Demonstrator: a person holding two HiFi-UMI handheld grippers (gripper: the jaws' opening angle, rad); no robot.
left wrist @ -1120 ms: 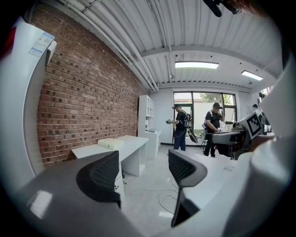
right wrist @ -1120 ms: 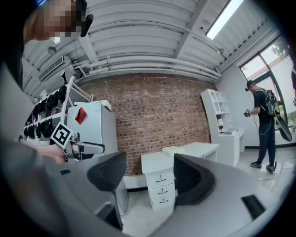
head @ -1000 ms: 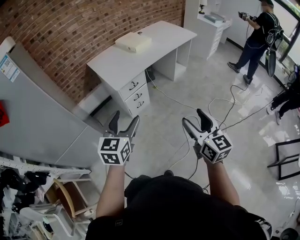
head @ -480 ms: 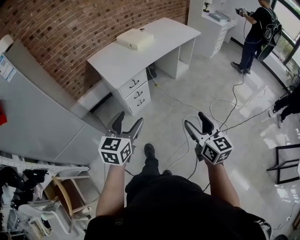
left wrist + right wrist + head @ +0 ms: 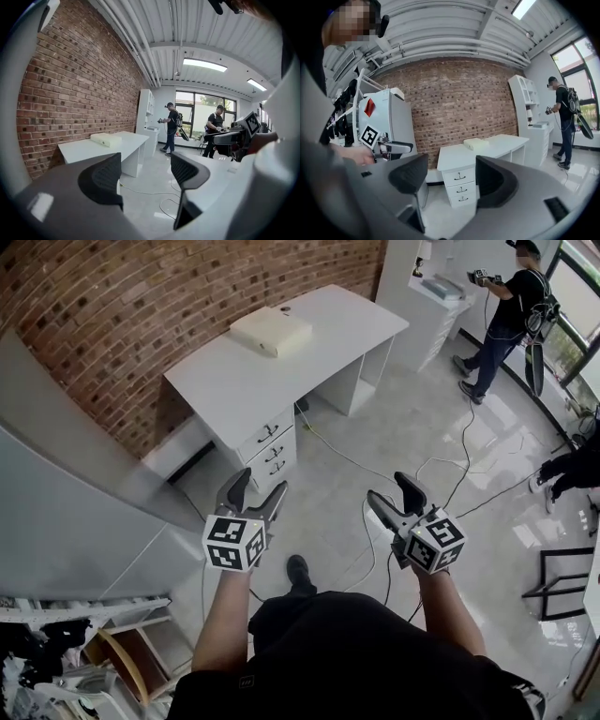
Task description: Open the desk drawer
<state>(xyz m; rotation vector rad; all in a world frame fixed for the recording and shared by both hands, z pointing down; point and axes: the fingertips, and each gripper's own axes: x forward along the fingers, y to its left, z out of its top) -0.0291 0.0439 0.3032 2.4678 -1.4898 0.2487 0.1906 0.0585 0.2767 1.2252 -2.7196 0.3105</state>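
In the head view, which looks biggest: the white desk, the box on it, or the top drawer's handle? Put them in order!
1. white desk
2. box
3. top drawer's handle
All three sit about equally far from the camera, so the order is fair.

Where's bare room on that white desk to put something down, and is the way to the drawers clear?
The desk top is bare from the white box to its front edge above the drawers. The floor before them looks clear; cables crowd the floor farther right.
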